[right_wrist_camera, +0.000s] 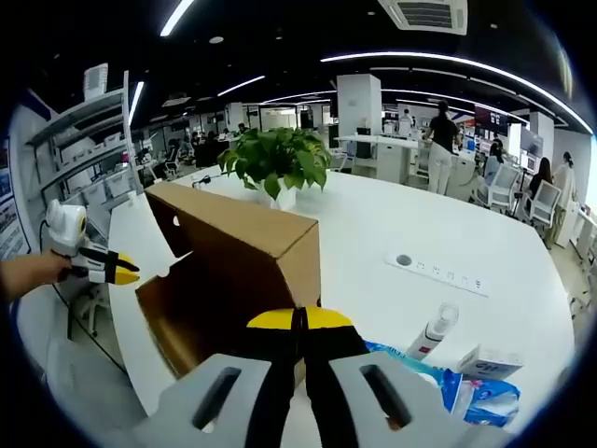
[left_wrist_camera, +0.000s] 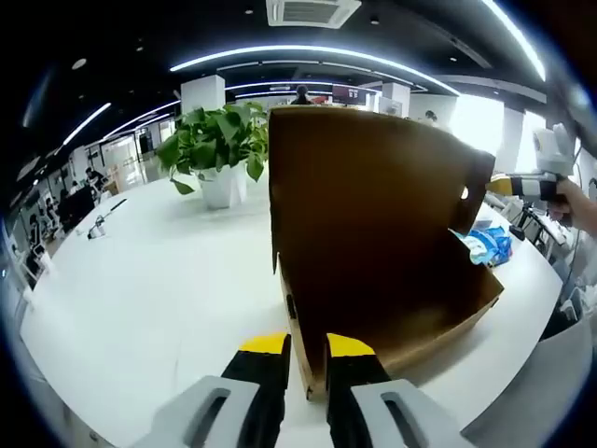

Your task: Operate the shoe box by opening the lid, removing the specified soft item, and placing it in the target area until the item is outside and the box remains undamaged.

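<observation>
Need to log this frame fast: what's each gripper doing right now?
Left gripper: shut on the box edge.
Right gripper: shut, at the box's rim; whether it pinches anything cannot be told.

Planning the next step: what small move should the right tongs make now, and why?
Probably open the right tongs and dip toward the blue-and-white soft pack: the shoe box gapes open, the left tongs seem to steady its wall, and the pack lies on the table beside it.

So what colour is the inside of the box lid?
White; the box lid shows it best in the right gripper view.
</observation>
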